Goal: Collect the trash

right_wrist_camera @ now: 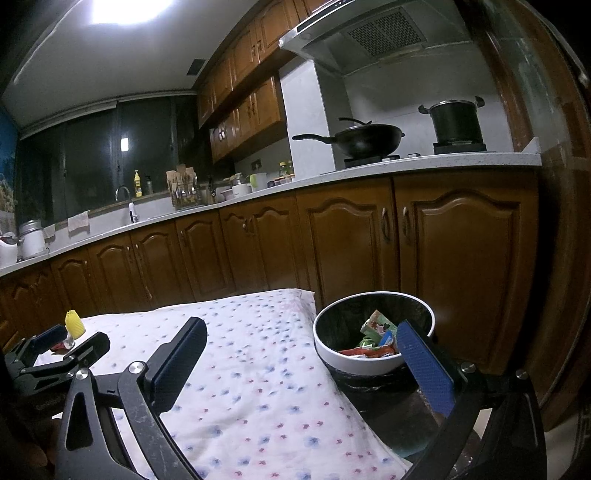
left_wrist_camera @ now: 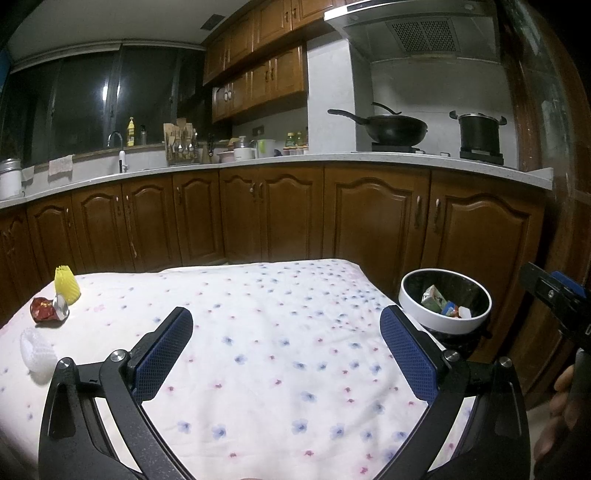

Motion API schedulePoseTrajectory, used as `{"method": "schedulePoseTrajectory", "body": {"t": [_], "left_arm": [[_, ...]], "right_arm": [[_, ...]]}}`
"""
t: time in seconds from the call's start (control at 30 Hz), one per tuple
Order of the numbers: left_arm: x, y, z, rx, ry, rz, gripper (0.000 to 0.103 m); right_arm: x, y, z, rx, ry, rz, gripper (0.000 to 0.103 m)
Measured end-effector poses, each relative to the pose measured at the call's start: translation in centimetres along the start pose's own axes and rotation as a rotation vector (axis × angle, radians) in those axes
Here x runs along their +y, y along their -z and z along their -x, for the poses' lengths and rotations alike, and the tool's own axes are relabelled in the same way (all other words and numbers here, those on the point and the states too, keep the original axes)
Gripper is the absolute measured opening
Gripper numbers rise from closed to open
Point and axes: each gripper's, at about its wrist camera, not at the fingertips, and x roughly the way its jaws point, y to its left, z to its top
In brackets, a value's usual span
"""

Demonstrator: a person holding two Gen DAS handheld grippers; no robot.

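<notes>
Bin (left_wrist_camera: 445, 297) holds several wrappers; yellow net (left_wrist_camera: 67, 285), red wrapper (left_wrist_camera: 45, 310), white net (left_wrist_camera: 36, 353) remain; both grippers (left_wrist_camera: 286, 354) (right_wrist_camera: 301, 369) released, empty.

Dim kitchen under one ceiling light, seen through fisheye lenses

We see the ceiling lamp (right_wrist_camera: 125, 9) blown out to white glare, the tablecloth (left_wrist_camera: 280, 332) brightly lit, the cabinets (left_wrist_camera: 369, 218) dull and shadowed, the window (left_wrist_camera: 92, 107) dark with small reflections, straight edges bowed, and black corners

Left gripper (left_wrist_camera: 286, 334), right gripper (right_wrist_camera: 304, 352): fingers spread, empty
</notes>
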Motion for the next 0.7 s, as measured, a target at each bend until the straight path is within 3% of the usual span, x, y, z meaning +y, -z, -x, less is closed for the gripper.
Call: {"method": "schedulePoseTrajectory", "body": {"t": [0.7], "left_arm": [[-0.04, -0.05, 0.02, 0.003, 0.004, -0.002, 0.103]], "right_arm": [[0.19, -0.03, 0.02, 0.0, -0.001, -0.003, 0.103]]}}
